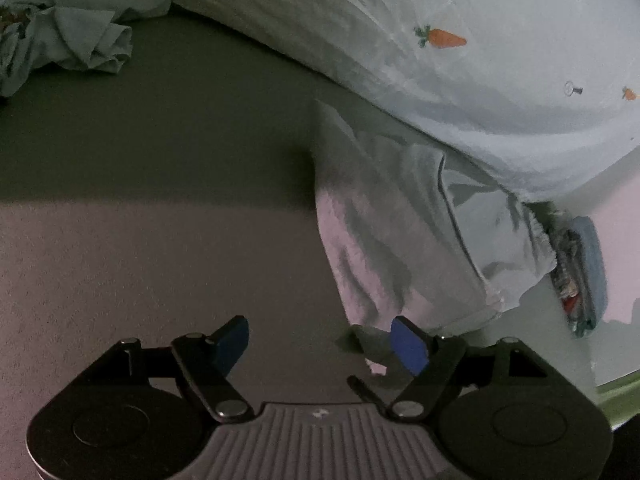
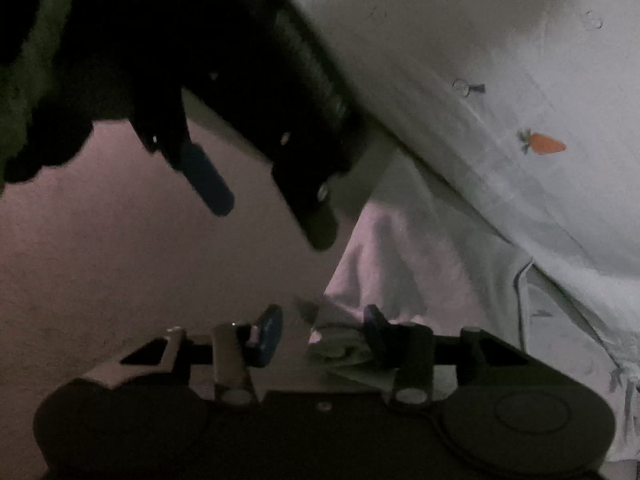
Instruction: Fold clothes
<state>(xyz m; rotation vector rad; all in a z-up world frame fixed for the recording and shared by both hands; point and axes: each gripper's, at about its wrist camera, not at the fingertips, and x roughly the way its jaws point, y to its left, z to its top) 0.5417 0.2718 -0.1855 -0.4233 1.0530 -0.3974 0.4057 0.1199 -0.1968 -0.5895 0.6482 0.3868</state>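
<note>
A crumpled pale cloth (image 1: 68,44) at the upper left of the left wrist view runs off the frame's edge, its full shape unseen. At the right, a folded stack (image 1: 580,276) shows only its striped edge, too blurred to tell what it holds. In the dim right wrist view, the left gripper (image 2: 276,216) fills the upper left as a dark smear, its upper body lost in shadow, and the carrot-print sheet (image 2: 500,80) continues past the top and right edges.

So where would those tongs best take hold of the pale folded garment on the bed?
Probably the pale garment's near bottom corner, coming in low from its free left side. That corner lies loose on the bare sheet; the far end tucks under the carrot-print bedding.
</note>
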